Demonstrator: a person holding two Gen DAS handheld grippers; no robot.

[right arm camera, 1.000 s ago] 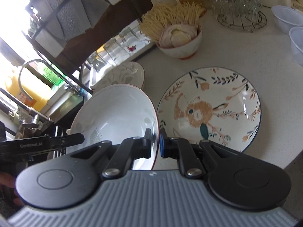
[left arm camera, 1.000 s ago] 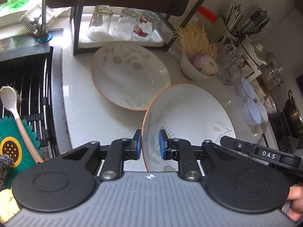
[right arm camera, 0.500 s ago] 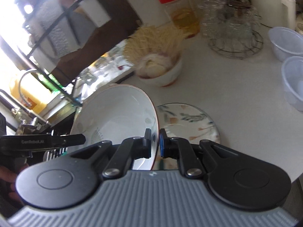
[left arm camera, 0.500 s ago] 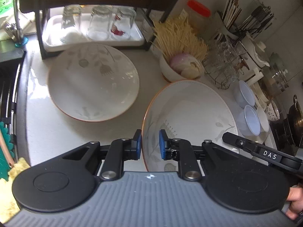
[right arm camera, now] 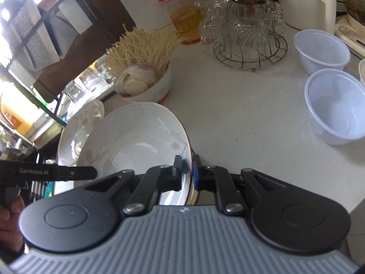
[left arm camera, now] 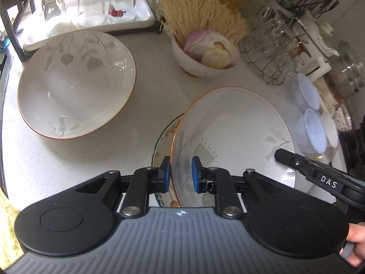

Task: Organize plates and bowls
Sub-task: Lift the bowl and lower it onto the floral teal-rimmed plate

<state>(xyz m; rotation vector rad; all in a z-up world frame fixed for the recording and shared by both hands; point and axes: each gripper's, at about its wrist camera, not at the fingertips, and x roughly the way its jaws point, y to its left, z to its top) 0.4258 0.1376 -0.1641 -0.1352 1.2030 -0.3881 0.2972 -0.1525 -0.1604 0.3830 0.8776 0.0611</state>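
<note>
Both grippers' jaws clamp the white bowl (left arm camera: 232, 132) (orange rim, pale leaf print).

I see three clear drinking glasses (left arm camera: 91, 4) standing upside down on a white tray (left arm camera: 141, 20). A bunch of thin yellow noodles (right arm camera: 139, 48) sticks up near a jar with a red lid (right arm camera: 180, 11). Fancy cut-glass cups (right arm camera: 241, 27) sit upside down on a round wire rack (right arm camera: 251, 57).

We see a white bowl (left arm camera: 232, 132) with an orange rim and grey-green thistles – blue pads (left arm camera: 195, 173) on black grippers
</note>
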